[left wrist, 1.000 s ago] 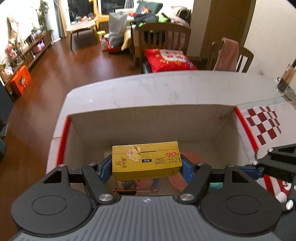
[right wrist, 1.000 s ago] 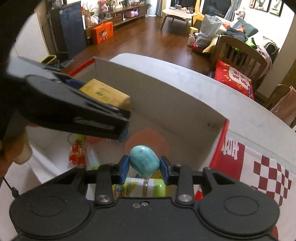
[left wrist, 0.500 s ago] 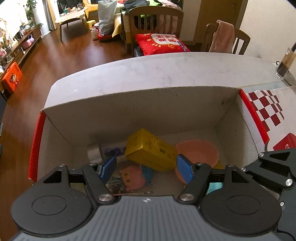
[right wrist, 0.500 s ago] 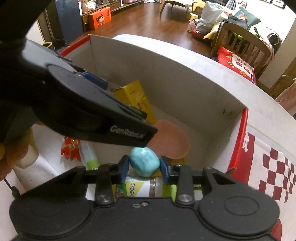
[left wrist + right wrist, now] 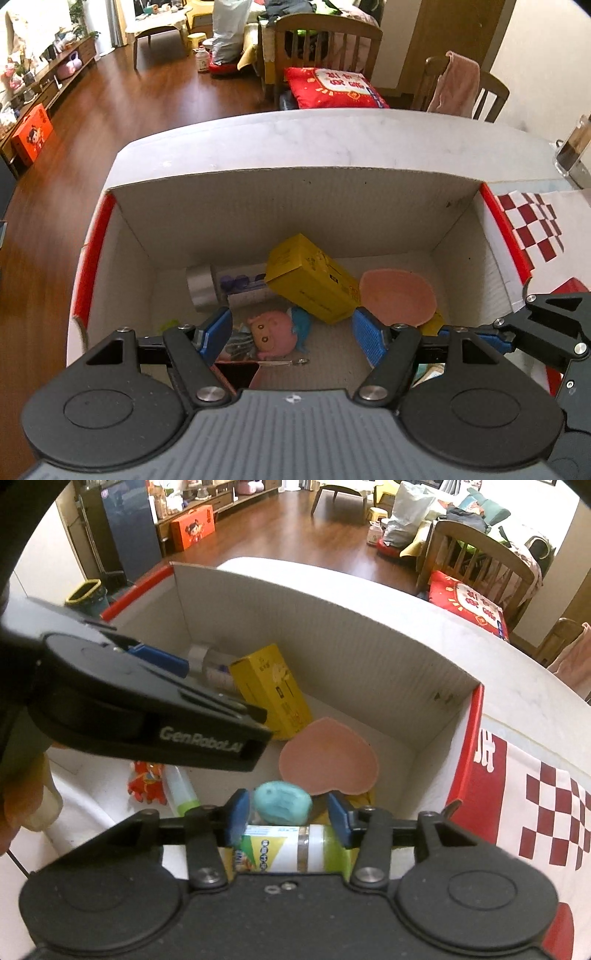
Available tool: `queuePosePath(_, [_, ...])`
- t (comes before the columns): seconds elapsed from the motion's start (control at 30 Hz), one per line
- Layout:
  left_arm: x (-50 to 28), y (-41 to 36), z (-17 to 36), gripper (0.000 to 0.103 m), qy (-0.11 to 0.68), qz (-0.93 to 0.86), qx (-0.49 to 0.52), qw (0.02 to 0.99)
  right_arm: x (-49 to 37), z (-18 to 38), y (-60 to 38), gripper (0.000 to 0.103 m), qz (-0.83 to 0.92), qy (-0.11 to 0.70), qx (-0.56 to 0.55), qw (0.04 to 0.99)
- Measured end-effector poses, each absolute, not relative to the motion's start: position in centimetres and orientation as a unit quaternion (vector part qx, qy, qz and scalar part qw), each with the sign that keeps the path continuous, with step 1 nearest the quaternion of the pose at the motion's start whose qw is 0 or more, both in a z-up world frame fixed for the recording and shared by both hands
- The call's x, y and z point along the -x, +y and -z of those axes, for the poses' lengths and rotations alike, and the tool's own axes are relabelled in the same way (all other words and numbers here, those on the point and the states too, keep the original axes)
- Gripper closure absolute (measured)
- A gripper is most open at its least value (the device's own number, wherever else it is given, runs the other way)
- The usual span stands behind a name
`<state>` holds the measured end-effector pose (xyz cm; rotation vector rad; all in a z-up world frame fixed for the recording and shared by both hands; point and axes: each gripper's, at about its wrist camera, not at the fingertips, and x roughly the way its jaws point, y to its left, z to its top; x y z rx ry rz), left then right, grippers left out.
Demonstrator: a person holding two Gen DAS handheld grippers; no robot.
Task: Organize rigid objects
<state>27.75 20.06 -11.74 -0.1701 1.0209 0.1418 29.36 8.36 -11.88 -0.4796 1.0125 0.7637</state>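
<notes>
Two hand-held grippers hang over one open cardboard box (image 5: 295,206) that stands on a pale surface (image 5: 332,136). The left hand-held gripper (image 5: 291,332) has its blue pads spread wide with nothing between them; below it, on the box floor, lie a pink cartoon toy (image 5: 271,332) and a keyring. A yellow carton (image 5: 314,280) lies tilted in the box, one end propped on a silver-capped tube (image 5: 225,284), its other end just beside a pink heart-shaped dish (image 5: 399,295).

Only the right wrist view shows the right hand-held gripper (image 5: 284,812): its jaws are opening, and a teal soap-like lump (image 5: 282,805) sits between the pads with a gap on each side. That view alone also shows a green-and-white labelled bottle (image 5: 288,853) lying across the box floor under the lump, a slim green-tipped tube (image 5: 181,790) and a red figure (image 5: 146,781) near the left wall. There the left hand-held gripper (image 5: 162,716) crosses the picture from the side, hiding part of the silver-capped tube.

Only the left wrist view shows the pink toy; the teal lump is hidden there.
</notes>
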Motion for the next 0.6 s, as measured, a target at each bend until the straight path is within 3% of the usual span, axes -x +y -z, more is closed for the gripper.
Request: queuePosePath(0.6, [-22.5, 20.3, 6.7, 0.031, 0.427, -0.1, 0.103, 0.893, -27.5, 7.8, 5.2, 0.039, -0.38, 0.435, 0.17, 0.798])
